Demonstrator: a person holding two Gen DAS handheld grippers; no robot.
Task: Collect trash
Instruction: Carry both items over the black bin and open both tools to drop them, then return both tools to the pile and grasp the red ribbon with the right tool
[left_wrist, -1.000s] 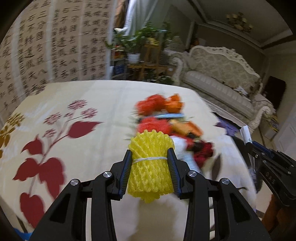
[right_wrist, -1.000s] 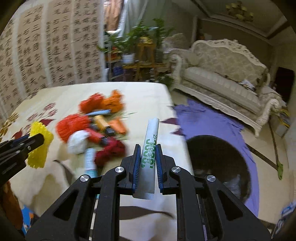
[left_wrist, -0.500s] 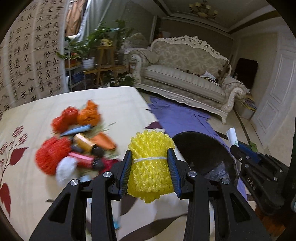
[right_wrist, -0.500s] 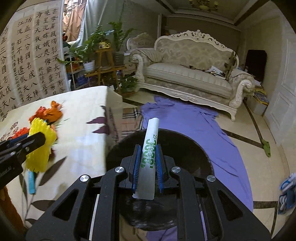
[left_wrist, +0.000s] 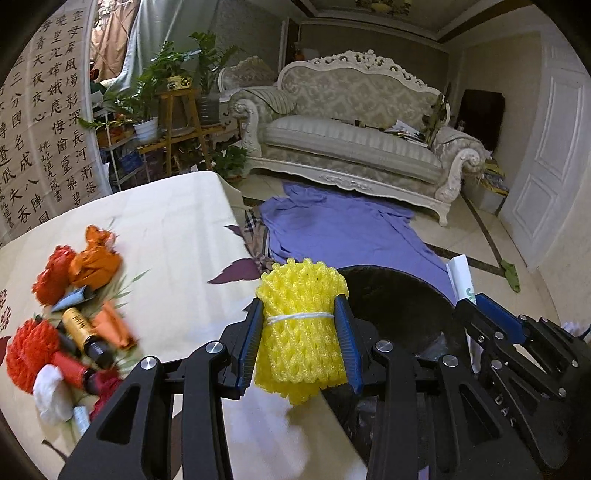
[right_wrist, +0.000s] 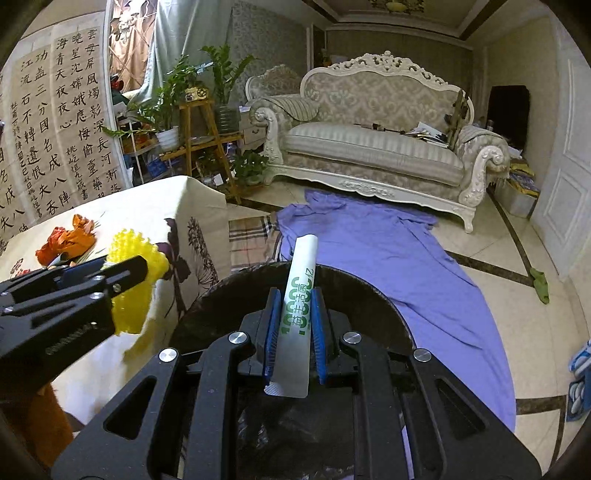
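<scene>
Left gripper (left_wrist: 301, 347) pinching the yellow foam net (left_wrist: 302, 332) at frame centre; right gripper (right_wrist: 295, 332) clamping the white tube (right_wrist: 297, 314), hovering over the black bin (right_wrist: 369, 295) below.

A white tube (right_wrist: 300, 295) bore green print, "1000" with Chinese characters. Hanging scrolls (right_wrist: 62, 122) carried black Chinese calligraphy. Lettering on the left gripper (right_wrist: 125, 291) was too blurred to read.

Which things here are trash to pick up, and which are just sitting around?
For the job:
- yellow foam net, held in the left gripper
- white tube, held in the right gripper
- black bin
- trash pile on the table

Just lying about:
- sofa
- purple cloth
- potted plants
</scene>
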